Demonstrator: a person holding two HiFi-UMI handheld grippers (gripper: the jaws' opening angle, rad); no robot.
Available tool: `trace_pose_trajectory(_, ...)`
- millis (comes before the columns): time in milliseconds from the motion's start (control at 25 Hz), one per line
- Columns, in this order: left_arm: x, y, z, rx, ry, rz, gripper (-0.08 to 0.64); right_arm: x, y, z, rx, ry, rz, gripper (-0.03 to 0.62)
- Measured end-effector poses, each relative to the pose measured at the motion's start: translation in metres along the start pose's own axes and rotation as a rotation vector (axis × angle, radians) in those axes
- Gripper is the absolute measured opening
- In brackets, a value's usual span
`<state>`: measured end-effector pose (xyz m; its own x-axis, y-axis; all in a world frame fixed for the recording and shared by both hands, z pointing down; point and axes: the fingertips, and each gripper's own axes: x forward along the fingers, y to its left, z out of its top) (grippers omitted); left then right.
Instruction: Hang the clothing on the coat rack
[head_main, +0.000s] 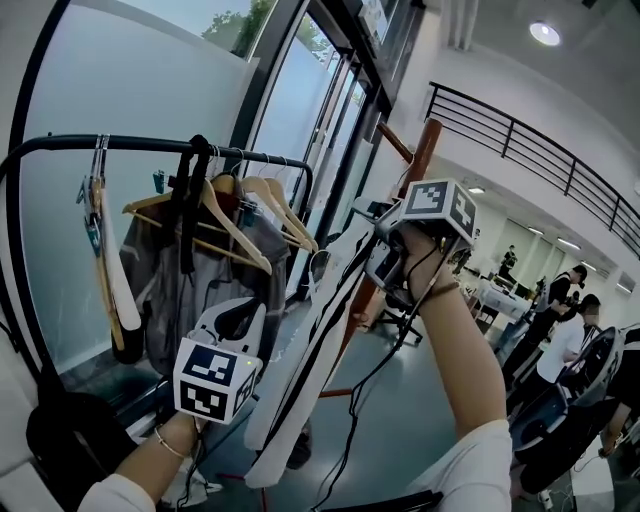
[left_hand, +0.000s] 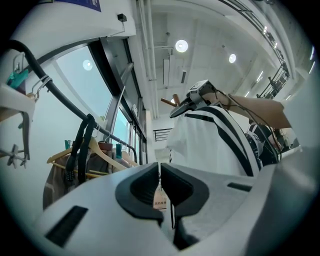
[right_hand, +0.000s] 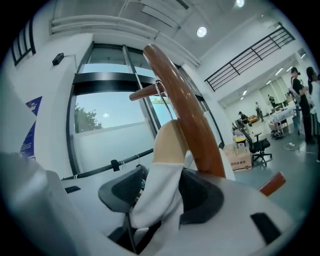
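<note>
White black-striped fabric garment (head_main: 290, 400), judged light and limp, hangs toward 7 o'clock from the right gripper (right_hand: 162, 195), whose wide-apart jaws straddle its top, the best hold, beside the brown wooden rack pole (right_hand: 187, 110); the left gripper (left_hand: 160, 175) jaws stand nearly together.

A black metal clothes rail (head_main: 140, 143) runs along the frosted window. It carries several pale wooden hangers (head_main: 240, 225), a grey garment (head_main: 170, 290) draped on one of them, and a black strap (head_main: 190, 200) looped over the bar. To its right stands a brown wooden coat rack pole (head_main: 428, 150) with a stubby peg (right_hand: 145, 93). On the grey floor (head_main: 420, 400) beyond sit a cardboard box (right_hand: 239, 161) and a black office chair (right_hand: 257, 147).
</note>
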<state>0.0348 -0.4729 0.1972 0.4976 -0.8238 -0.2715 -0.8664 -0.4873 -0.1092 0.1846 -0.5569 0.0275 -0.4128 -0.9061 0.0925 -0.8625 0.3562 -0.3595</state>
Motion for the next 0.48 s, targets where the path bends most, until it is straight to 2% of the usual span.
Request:
trace_pose_trajectory(240, 0.006, -0.014, -0.001, -0.011, -0.004, -0.027, 0.018, -0.017, 0.002, 0.004, -0.031, -0.024, 0.0, 0.242)
trace_pose_trajectory(480, 0.005, -0.024, 0.003, -0.018, -0.013, -0.04, 0.018, -0.038, 0.01, 0.015, -0.122, -0.095, -0.001, 0.244)
